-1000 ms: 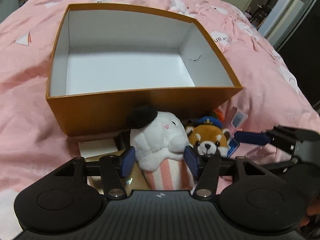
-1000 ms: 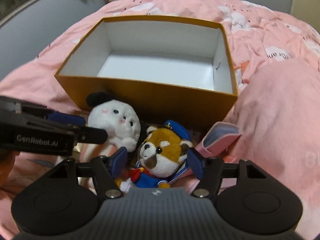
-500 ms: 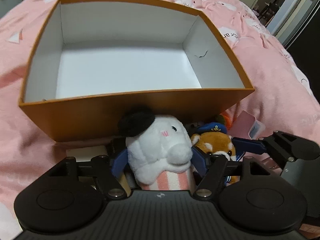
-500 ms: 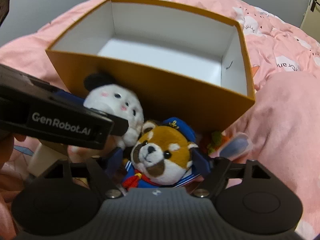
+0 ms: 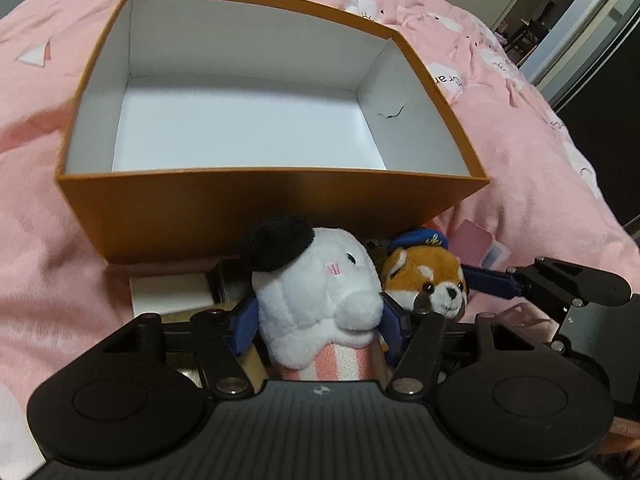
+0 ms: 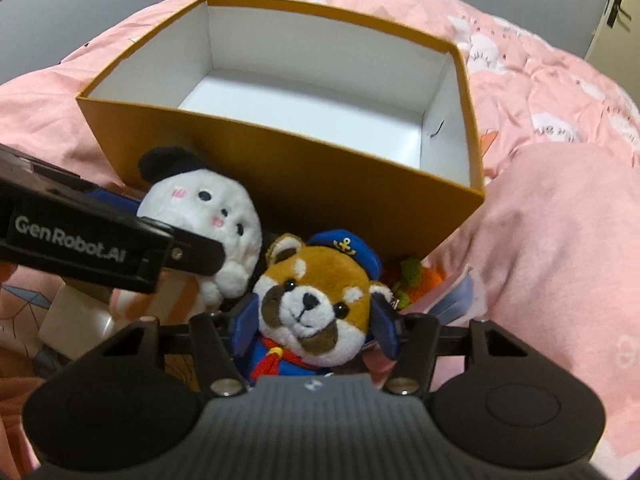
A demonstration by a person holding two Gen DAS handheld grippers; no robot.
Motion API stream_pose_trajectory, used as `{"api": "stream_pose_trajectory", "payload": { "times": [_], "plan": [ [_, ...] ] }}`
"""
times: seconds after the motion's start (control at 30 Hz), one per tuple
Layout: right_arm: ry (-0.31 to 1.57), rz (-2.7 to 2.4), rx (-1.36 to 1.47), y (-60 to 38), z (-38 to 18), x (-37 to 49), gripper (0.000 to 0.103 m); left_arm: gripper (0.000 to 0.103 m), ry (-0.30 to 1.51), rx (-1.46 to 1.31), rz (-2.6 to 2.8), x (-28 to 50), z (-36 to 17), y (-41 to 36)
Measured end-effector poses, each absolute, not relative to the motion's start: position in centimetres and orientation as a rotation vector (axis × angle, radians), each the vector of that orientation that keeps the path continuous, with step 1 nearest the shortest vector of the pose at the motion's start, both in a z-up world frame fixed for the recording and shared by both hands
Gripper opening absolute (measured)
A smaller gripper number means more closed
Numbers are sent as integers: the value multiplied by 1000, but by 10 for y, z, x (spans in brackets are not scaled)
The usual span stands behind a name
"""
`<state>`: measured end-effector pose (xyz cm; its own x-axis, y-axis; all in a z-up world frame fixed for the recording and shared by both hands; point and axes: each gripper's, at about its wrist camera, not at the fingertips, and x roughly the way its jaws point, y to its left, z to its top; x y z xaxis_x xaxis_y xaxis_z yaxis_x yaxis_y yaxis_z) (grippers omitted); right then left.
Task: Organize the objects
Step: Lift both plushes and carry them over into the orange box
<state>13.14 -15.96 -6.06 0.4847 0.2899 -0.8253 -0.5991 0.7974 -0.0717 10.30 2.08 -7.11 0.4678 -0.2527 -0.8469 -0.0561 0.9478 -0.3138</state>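
Basically the grab step, both hands at once. The left gripper (image 5: pixel 318 316) has its blue pads either side of the white plush (image 5: pixel 320 292), the one with the black beret and pink striped body; its jaws are closing and the pads look pressed into the fluff on both flanks, so I read it as clamped on the toy. The right gripper (image 6: pixel 314 322) straddles the red panda plush (image 6: pixel 316 292) in the blue sailor cap; its jaws are closing too, and the pads dent the cheeks, so that is a grip as well. Both toys sit side by side on the pink bedspread (image 5: pixel 552 152), touching or nearly so, just in front of the near wall of the orange box (image 5: pixel 280 204), which stands open with nothing in it. Other clutter waits behind and beside them: a white card box (image 5: pixel 172 292) to the left, a pink pouch (image 5: pixel 480 244) to the right, and something orange and green (image 6: pixel 412 276), too hidden to name. Nothing is stowed yet, so the task is at its start. Next move, as I judge it: firm up both grips, lift each toy clear above the near rim, carry forward over the white floor, and release. The two grippers sit close together, so lift apart to avoid a clash, and mind the soft plush slipping.
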Motion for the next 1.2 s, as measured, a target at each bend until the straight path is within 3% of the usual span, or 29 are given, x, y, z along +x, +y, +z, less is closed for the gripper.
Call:
{"api": "stream_pose_trajectory", "payload": {
  "times": [0.4, 0.87, 1.2],
  "plan": [
    [806, 622, -339, -176, -4, 107, 60, 70, 953, -317, -178, 74, -13, 28],
    [608, 725, -279, -161, 74, 146, 59, 70, 770, -300, -126, 95, 55, 65],
    [645, 814, -236, -114, 70, 229, 59, 70, 825, -184, -59, 173, 39, 88]
  ]
}}
